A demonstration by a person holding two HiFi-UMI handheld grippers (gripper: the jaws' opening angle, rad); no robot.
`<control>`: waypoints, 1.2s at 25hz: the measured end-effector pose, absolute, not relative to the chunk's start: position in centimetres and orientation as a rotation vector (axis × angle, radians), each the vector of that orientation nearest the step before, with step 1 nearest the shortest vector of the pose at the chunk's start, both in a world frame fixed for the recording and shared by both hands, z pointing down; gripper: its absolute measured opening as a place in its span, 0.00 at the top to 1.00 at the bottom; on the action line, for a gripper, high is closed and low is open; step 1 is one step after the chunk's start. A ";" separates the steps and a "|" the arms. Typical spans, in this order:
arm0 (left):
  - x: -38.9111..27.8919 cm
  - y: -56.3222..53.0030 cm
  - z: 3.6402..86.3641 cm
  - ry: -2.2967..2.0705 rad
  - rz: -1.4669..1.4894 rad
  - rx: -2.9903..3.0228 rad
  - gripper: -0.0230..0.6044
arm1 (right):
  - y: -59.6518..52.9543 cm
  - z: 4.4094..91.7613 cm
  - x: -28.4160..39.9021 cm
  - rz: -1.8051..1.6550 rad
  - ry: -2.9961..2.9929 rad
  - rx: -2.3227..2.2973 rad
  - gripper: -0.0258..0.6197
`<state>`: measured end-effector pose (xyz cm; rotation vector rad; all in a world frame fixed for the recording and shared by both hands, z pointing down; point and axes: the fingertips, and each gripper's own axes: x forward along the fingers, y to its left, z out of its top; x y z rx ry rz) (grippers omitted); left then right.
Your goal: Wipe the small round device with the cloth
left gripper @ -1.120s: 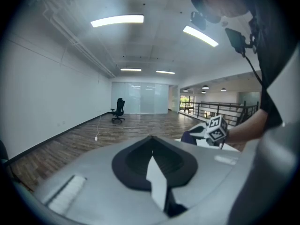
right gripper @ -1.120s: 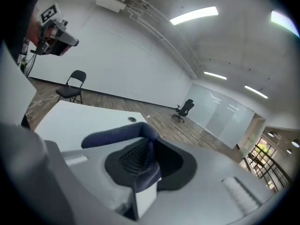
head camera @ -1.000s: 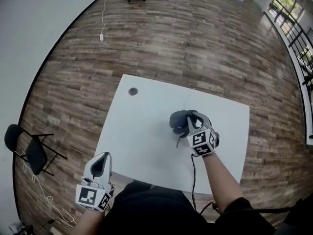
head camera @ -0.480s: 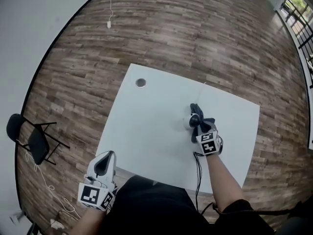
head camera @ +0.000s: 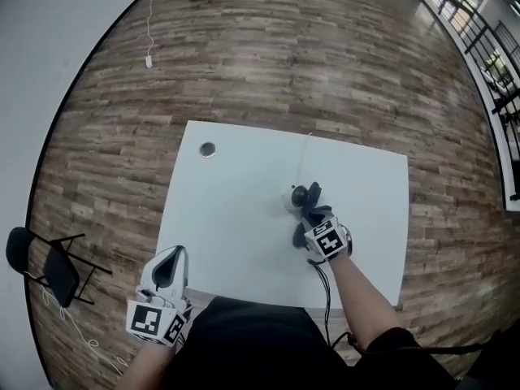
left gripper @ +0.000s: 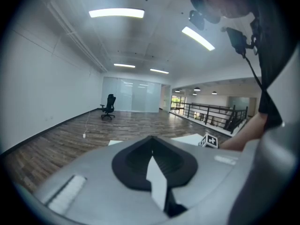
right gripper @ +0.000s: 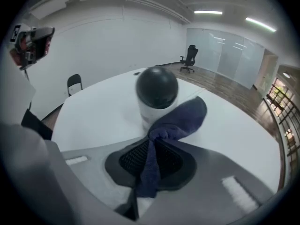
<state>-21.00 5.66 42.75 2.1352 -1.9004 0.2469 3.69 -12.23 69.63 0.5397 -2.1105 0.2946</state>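
The small round device (head camera: pixel 297 195) stands right of the white table's (head camera: pixel 236 218) middle; in the right gripper view the device (right gripper: pixel 157 89) shows a black dome on a white base. My right gripper (head camera: pixel 309 218) is shut on a dark blue cloth (head camera: pixel 312 201), pointing steeply down just at the near side of the device. From the right gripper (right gripper: pixel 151 143) the cloth (right gripper: pixel 183 116) bunches out of the jaws and lies against the device's white base. My left gripper (head camera: pixel 168 270) hovers at the table's near left edge; in its own view the left gripper (left gripper: pixel 151 146) is shut and holds nothing.
A round hole (head camera: pixel 207 149) sits near the table's far left corner. A thin wire (head camera: pixel 306 154) runs from the device to the far edge. A black cable (head camera: pixel 325 295) hangs along my right arm. A folding chair (head camera: pixel 47 265) stands on the wooden floor at left.
My right gripper has come down with the cloth from above the table to the device's near side, and the cloth now rests against it. The left gripper has stayed at the near edge.
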 end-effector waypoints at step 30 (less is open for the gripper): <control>-23.4 2.2 45.8 -1.793 0.119 2.148 0.96 | -10.7 66.0 2.0 0.025 -2.093 0.508 0.91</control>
